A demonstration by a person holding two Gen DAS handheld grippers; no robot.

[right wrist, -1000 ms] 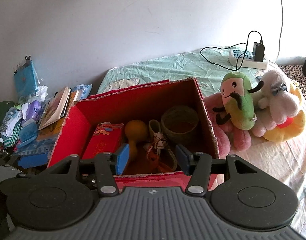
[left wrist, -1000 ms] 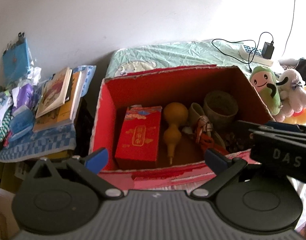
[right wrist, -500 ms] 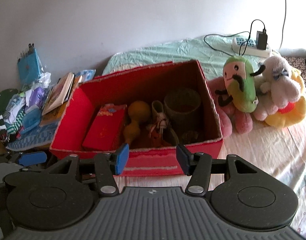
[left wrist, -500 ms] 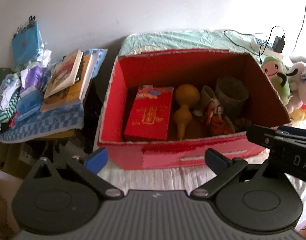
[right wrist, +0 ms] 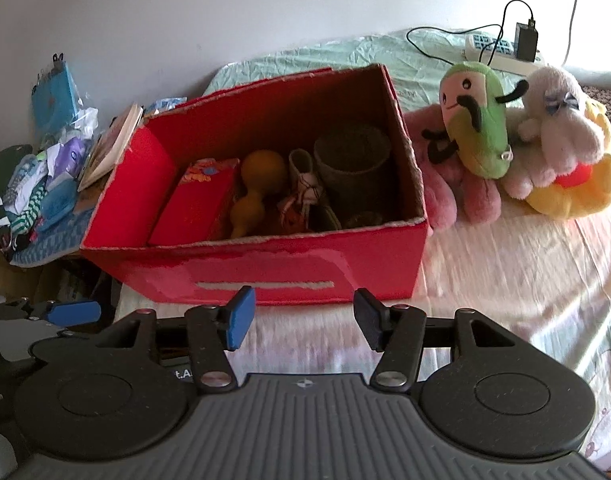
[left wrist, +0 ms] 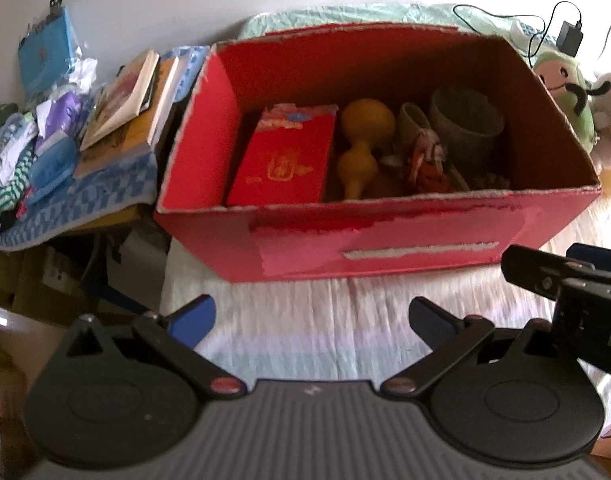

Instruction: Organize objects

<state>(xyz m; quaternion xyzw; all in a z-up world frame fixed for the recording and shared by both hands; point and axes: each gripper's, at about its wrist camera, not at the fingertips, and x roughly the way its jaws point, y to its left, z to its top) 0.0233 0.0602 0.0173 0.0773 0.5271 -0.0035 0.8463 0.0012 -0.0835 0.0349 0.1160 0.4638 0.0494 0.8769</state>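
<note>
Both the left gripper [left wrist: 311, 320] and right gripper [right wrist: 301, 322] hover with jaws spread and empty before the red box [right wrist: 265, 268]. A reach for the plush toys [right wrist: 475, 120] (piled beside the box) may clip its torn rim.

Box [right wrist: 289, 268] sits on bed [right wrist: 505, 280]. Inside, L to R: packet [right wrist: 193, 208], gourd [right wrist: 253, 188], small shoe [right wrist: 305, 176], pot [right wrist: 353, 168] at R end. Soft toys [right wrist: 505, 148] just R of box; power strip [right wrist: 501, 50] behind them. Books [left wrist: 125, 108] & clutter L of box.
</note>
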